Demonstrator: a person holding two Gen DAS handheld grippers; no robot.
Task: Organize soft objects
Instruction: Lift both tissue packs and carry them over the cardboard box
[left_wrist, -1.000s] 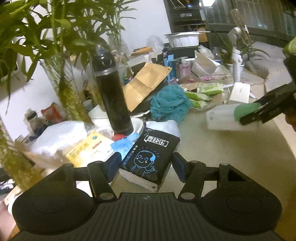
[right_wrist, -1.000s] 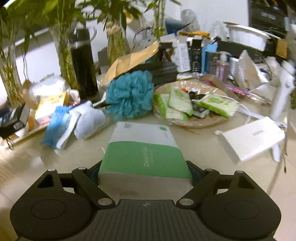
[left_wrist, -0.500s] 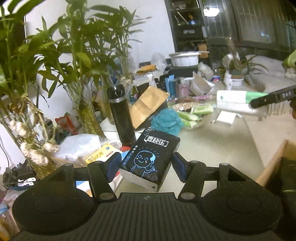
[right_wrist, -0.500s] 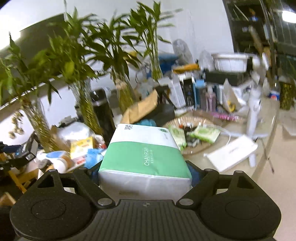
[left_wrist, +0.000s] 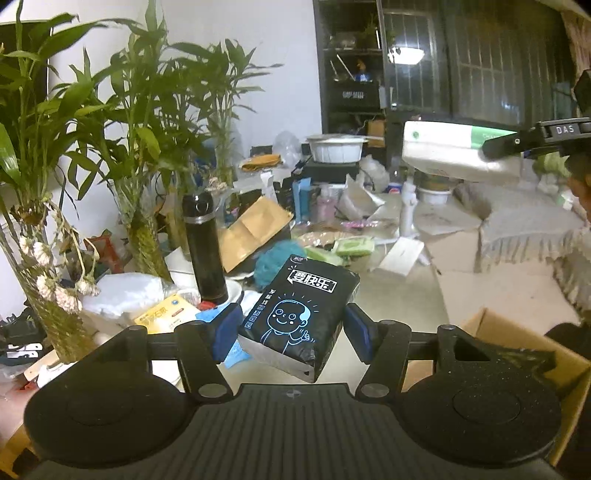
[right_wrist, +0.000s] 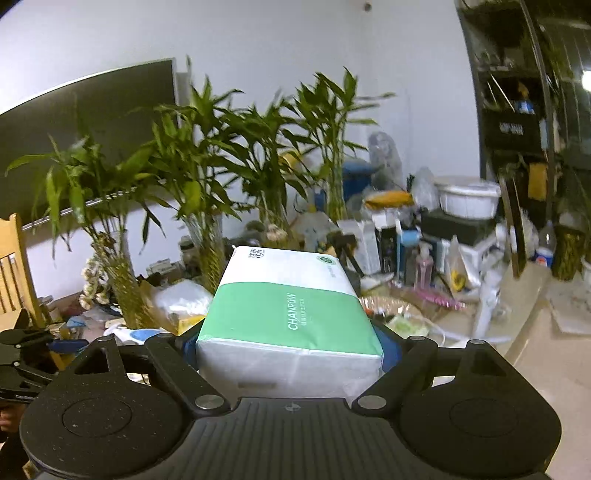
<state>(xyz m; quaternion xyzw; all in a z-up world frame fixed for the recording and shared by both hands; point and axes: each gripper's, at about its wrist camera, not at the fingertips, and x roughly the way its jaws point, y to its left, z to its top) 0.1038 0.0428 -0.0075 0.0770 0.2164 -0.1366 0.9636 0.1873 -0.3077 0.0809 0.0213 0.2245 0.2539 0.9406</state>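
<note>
My left gripper (left_wrist: 293, 328) is shut on a black tissue pack (left_wrist: 299, 314) with a blue cartoon face, held in the air well above the cluttered table (left_wrist: 391, 299). My right gripper (right_wrist: 288, 347) is shut on a white and green tissue pack (right_wrist: 288, 314), also held high. That pack (left_wrist: 450, 151) and the right gripper show at the upper right of the left wrist view. A teal bath pouf (left_wrist: 271, 258) and green wipe packs (left_wrist: 352, 246) lie on the table.
Bamboo plants in glass vases (left_wrist: 144, 236) and a black flask (left_wrist: 205, 247) stand at the table's left. An open cardboard box (left_wrist: 524, 339) sits at lower right. A white bowl (right_wrist: 467, 199), bottles and boxes crowd the back. A wooden chair (right_wrist: 14, 273) is at the far left.
Both grippers have risen and pulled back from the table, each keeping its tissue pack. The table now looks farther and lower, and the cardboard box has come into view.
</note>
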